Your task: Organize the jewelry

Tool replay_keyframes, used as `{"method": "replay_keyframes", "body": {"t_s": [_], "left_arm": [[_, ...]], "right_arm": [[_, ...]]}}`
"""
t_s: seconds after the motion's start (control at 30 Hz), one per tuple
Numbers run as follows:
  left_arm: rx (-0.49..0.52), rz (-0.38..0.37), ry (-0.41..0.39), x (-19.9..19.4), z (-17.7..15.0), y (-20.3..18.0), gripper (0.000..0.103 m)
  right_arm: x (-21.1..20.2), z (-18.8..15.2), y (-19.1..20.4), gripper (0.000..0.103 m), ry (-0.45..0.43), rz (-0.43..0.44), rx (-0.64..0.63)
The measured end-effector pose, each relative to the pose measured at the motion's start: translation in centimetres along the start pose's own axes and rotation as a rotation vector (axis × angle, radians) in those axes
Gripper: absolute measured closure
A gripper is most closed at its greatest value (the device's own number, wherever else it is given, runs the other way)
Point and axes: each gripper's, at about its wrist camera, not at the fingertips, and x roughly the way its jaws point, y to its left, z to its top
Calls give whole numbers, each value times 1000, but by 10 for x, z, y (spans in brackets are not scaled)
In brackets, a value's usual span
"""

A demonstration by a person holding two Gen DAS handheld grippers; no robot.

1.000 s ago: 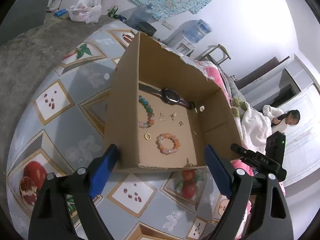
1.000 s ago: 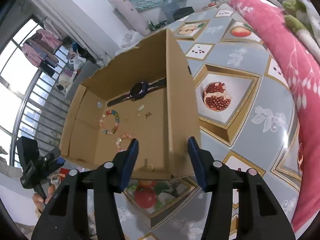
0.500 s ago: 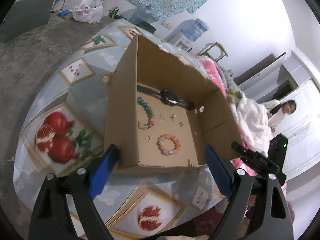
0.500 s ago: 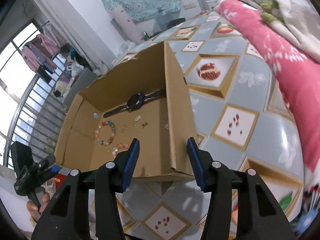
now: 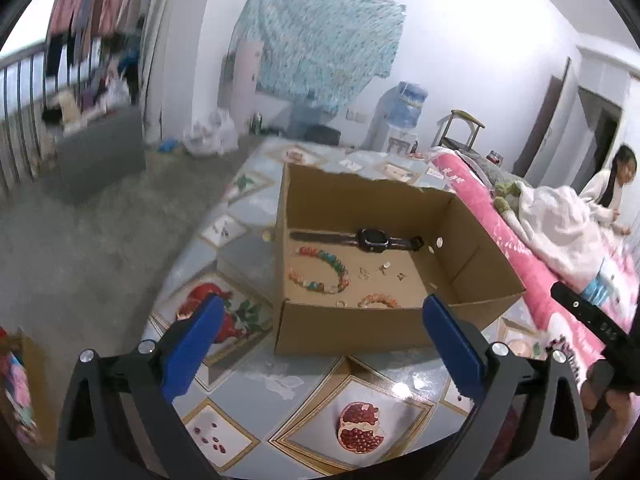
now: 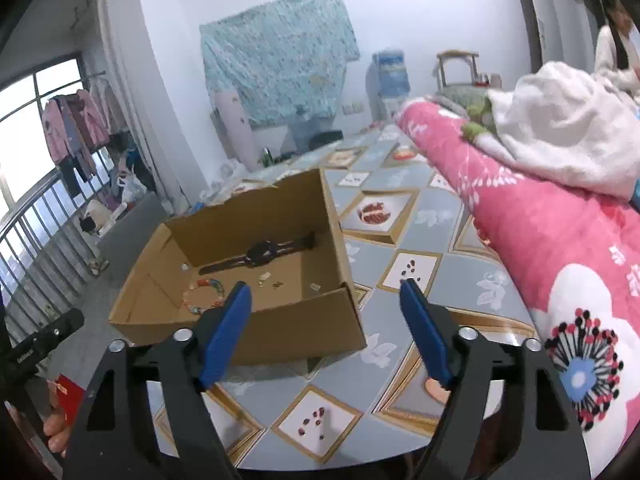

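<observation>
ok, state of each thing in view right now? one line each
box: open top, upright on the table
watch: flat along the box's far wall, strap laid out
multicolour bracelet: flat on the box floor
orange bracelet: flat by the near wall
ring: on the floor beside the orange bracelet
left gripper: open, empty, jaws just widened
right gripper: open, empty, jaws just widened

Box's near wall (image 5: 352, 330) hid part of the orange bracelet (image 5: 378, 301). Small trinkets (image 5: 384, 271) were too tiny to identify. Left-side balcony clothes (image 5: 92, 40) were blurred.
</observation>
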Motion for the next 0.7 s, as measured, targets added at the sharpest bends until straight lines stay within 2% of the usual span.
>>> {"method": "replay_keyframes", "body": {"t_s": [0.3,0.4,0.53,0.7], "left_arm": [[20,130,-5,-8,-8,-38,6],[26,147,-3,-14,-8,-42,6],[40,219,-33,-20,-13,-47,6],[28,271,28,-1,-24,-48,6]], "right_arm": [[-28,-17,38,10,-41,-7,-166],[-27,-22,43,8,-38,-5,-195],[-20,-29,48,8,18,-32,-192],[-14,-33,54,8,66,-46,-222]]}}
